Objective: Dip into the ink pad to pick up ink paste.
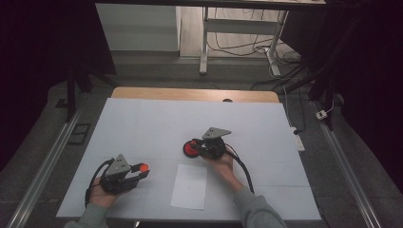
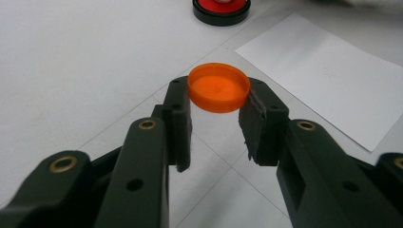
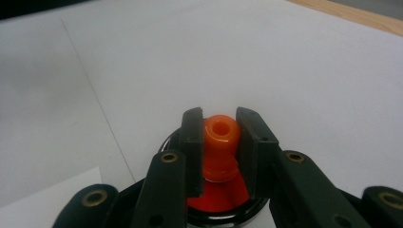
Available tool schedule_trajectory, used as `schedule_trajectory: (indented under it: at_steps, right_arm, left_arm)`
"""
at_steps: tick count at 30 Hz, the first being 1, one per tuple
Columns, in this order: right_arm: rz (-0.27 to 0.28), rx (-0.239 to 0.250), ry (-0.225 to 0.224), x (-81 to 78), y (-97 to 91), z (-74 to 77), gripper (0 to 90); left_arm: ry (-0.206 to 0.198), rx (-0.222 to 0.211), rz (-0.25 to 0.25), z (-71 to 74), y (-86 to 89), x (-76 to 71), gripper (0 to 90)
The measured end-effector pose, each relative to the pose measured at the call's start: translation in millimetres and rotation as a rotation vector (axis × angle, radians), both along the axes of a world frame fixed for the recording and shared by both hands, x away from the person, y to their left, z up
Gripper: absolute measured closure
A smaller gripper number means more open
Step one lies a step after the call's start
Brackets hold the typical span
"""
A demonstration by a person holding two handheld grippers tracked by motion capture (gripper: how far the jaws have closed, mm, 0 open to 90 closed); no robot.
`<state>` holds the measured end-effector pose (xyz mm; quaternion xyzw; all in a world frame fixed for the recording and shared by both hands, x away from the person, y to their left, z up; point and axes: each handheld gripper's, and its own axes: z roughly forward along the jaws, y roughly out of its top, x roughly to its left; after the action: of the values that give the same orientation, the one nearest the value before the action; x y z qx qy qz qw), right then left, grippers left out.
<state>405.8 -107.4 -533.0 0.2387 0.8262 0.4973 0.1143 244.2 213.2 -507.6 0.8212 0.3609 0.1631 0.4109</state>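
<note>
Two grippers work our desk (image 1: 142, 123). Nearest us, on the left, our left gripper (image 1: 141, 171) clamps an orange cap (image 2: 219, 87) by its rim, above the surface beside a white paper sheet (image 1: 189, 186). Farther in, our right gripper (image 1: 196, 148) pinches the orange nozzle (image 3: 220, 145) rising from a black-rimmed red dish (image 1: 191, 149) standing on the desk.

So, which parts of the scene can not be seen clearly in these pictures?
- Right gripper view: the black round base is cut off by the bottom edge and covered by the right gripper, shut on the orange spout.
- Left gripper view: the underside of the orange cap, held by the left gripper, faces away.
- High view: the cap is too small for detail.
</note>
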Motion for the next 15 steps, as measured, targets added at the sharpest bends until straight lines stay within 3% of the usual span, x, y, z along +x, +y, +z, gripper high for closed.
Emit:
schedule_trajectory:
  at_steps: [3, 4, 9, 15]
  right_arm:
    - [-0.014, 0.097, -0.016, -1.1, -6.2, 12.9, 72.1]
    - [-0.01, 0.101, -0.032, -2.4, -6.9, 18.5, 72.2]
    - [0.005, 0.094, -0.061, -8.5, -5.2, 29.9, 72.2]
    - [0.008, 0.043, -0.068, -8.9, 2.3, 25.9, 72.2]
  left_arm:
    - [-0.002, -0.004, 0.001, 0.4, 0.3, 0.2, 65.0]
    - [-0.001, -0.005, 0.0, 0.4, 0.8, 0.6, 65.0]
    - [-0.001, -0.003, -0.004, 0.2, 0.1, 0.8, 65.0]
    - [0.002, -0.003, -0.003, -0.4, 0.0, 1.4, 64.9]
